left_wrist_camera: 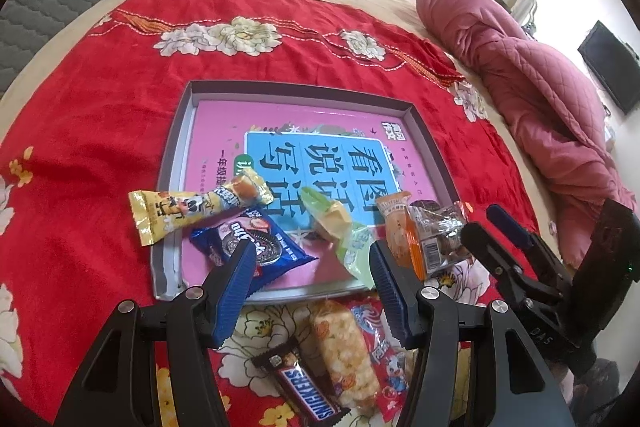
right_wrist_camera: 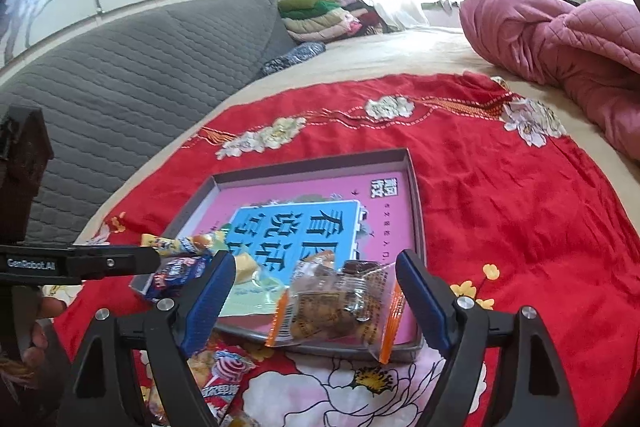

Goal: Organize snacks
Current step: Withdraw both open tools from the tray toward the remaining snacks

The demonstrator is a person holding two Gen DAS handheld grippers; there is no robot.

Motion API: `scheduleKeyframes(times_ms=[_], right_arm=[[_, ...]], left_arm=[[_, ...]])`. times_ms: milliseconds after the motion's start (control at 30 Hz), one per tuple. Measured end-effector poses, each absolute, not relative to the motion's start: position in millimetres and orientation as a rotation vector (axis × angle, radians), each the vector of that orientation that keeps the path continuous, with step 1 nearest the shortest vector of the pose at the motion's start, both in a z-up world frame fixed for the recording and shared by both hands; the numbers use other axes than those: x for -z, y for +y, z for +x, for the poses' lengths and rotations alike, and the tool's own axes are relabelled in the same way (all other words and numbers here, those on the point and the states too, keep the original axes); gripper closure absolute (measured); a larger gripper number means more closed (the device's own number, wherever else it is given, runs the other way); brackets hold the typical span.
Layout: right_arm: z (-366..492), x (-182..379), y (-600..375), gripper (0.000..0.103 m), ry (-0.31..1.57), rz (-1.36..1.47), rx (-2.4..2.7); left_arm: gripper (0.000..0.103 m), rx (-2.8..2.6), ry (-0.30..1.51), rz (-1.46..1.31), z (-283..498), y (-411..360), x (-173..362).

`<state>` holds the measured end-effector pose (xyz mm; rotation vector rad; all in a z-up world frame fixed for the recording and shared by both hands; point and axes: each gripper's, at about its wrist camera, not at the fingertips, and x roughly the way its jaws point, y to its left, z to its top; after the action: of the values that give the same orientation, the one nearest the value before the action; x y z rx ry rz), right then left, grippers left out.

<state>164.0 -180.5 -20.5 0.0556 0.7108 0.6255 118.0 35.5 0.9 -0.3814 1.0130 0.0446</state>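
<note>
A shallow grey tray [left_wrist_camera: 176,155] with a pink book cover in it lies on a red floral cloth [left_wrist_camera: 80,131]. At its near end lie a yellow pack [left_wrist_camera: 180,213], a blue cookie pack [left_wrist_camera: 260,247], a green pack [left_wrist_camera: 336,223] and a clear pack with orange edges [left_wrist_camera: 428,235]. My left gripper [left_wrist_camera: 312,255] hovers open over them, holding nothing. A Snickers bar [left_wrist_camera: 308,393], a rice cracker pack [left_wrist_camera: 346,355] and a red pack [left_wrist_camera: 384,343] lie on the cloth in front of the tray. My right gripper [right_wrist_camera: 314,263] stands open around the clear pack [right_wrist_camera: 340,303], which rests on the tray's near corner [right_wrist_camera: 416,345].
A crumpled pink quilt [left_wrist_camera: 532,99] lies at the right of the bed. A grey quilted headboard [right_wrist_camera: 120,75] runs along the left, with folded clothes [right_wrist_camera: 320,15] at the far end. A hand [right_wrist_camera: 36,327] holds the left gripper's handle [right_wrist_camera: 80,261].
</note>
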Motion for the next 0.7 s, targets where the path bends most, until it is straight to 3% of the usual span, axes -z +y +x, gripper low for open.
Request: scheduleKeyframes(times_ms=[700], right_arm=[[131.5,11.4,-190.7,0.02,0.743,0.017,-0.652]], left_arm=[[0.042,-0.026,1.026,-0.339,92.4,27.5,-10.4]])
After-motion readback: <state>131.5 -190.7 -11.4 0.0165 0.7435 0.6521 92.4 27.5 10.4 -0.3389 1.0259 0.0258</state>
